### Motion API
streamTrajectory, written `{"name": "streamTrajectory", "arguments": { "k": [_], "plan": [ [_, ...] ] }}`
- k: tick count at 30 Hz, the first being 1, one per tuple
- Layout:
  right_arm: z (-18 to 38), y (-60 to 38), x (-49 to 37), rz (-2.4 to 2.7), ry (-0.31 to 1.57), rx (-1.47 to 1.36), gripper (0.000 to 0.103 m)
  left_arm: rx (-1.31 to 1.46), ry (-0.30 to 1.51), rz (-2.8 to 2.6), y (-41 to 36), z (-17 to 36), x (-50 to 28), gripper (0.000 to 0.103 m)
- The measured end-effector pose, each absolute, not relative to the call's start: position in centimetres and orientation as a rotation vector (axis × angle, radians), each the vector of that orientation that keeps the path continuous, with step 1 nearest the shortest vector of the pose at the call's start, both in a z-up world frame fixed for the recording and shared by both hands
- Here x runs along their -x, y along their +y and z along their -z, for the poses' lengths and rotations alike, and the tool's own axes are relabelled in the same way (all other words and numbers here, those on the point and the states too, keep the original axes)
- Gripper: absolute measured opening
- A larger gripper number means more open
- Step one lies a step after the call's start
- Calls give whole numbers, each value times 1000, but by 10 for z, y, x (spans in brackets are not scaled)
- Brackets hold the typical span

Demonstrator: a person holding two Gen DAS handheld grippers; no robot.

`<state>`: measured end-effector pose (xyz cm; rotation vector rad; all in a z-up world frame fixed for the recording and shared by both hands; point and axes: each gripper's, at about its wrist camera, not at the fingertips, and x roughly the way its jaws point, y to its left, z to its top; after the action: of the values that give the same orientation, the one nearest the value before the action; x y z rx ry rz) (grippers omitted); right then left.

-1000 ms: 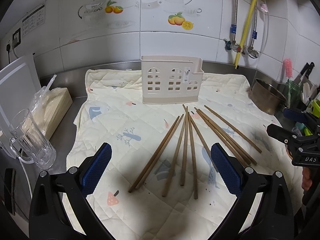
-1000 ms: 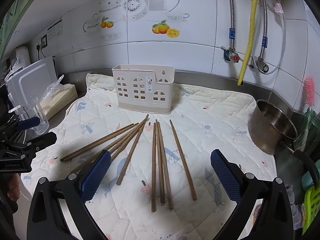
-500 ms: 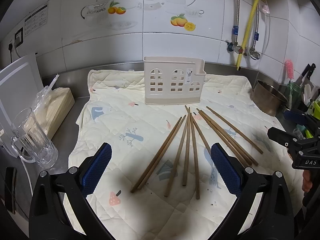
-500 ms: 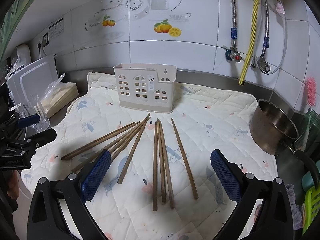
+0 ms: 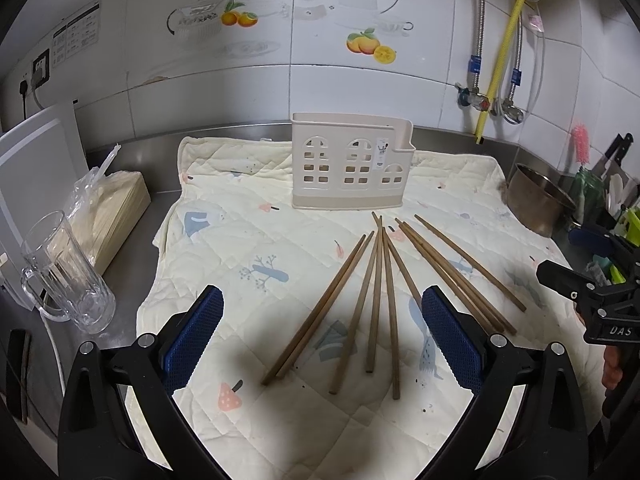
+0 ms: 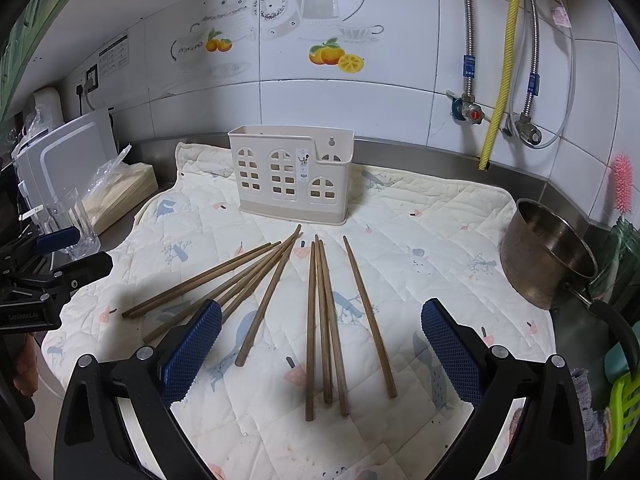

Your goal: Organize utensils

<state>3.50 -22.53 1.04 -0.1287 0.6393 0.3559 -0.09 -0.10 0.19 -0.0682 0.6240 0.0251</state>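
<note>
Both grippers are wide open, holding nothing. Left gripper (image 5: 322, 336) and right gripper (image 6: 321, 346) hover side by side, pointing forward.

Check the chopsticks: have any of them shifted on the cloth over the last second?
No. The chopsticks lie in the same fan in front of the utensil holder, their tips just as near its base, over the same prints on the cloth.

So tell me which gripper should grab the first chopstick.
Probably right. The right gripper is open with several wooden chopsticks lying straight between its fingers, ends toward it. The left gripper is also open over the fan, but the chopsticks there cross its gap at angles. The chopstick holder is empty.
</note>
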Motion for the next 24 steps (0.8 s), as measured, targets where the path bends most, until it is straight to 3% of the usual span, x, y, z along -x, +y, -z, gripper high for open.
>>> {"name": "streamTrajectory", "arguments": {
  "k": [24],
  "plan": [
    [7, -228, -45, -374, 670, 132, 97, 94, 636, -20, 21, 7, -8, 95]
  ]
}}
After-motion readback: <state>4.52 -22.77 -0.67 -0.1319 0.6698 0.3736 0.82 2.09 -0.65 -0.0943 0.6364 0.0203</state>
